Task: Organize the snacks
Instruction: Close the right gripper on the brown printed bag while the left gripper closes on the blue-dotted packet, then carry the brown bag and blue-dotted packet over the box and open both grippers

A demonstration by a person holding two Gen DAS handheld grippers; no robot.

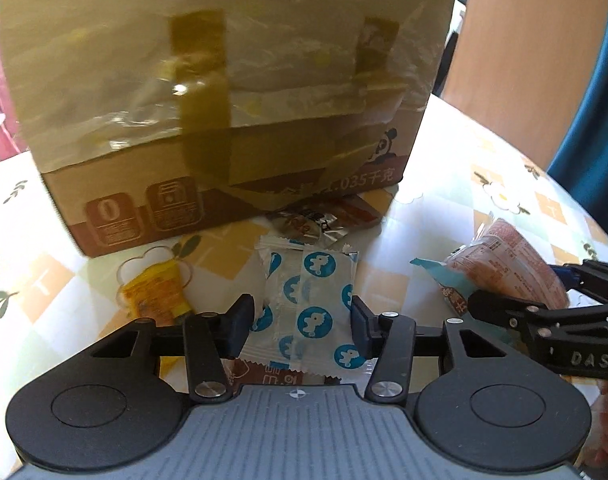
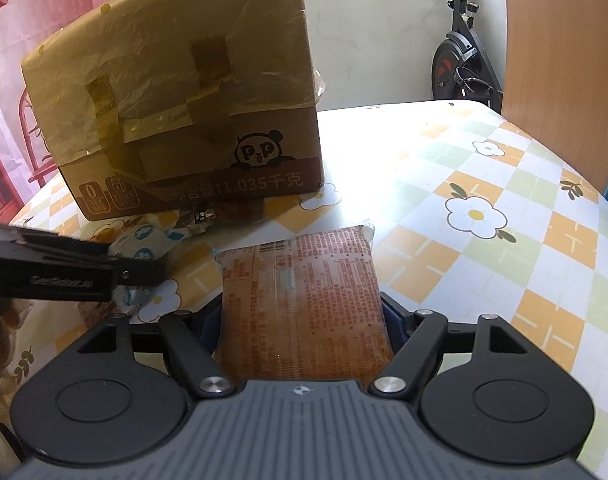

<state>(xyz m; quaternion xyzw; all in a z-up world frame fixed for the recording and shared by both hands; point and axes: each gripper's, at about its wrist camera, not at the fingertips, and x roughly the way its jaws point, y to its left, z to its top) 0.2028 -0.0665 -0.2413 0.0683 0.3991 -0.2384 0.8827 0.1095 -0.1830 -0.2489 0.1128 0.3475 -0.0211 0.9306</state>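
My left gripper is shut on a white snack packet with blue round logos, held just above the table. My right gripper is shut on an orange snack packet with printed text, which also shows in the left wrist view. A tall taped cardboard box stands close ahead; in the right wrist view the box is at the left. On the table lie a yellow sachet, a dark foil-wrapped snack by the box's foot, and a brown packet under my left fingers.
The table has a floral checked cloth. A wooden board stands at the right. An exercise bike is behind the table. The left gripper's arm crosses the right wrist view at the left.
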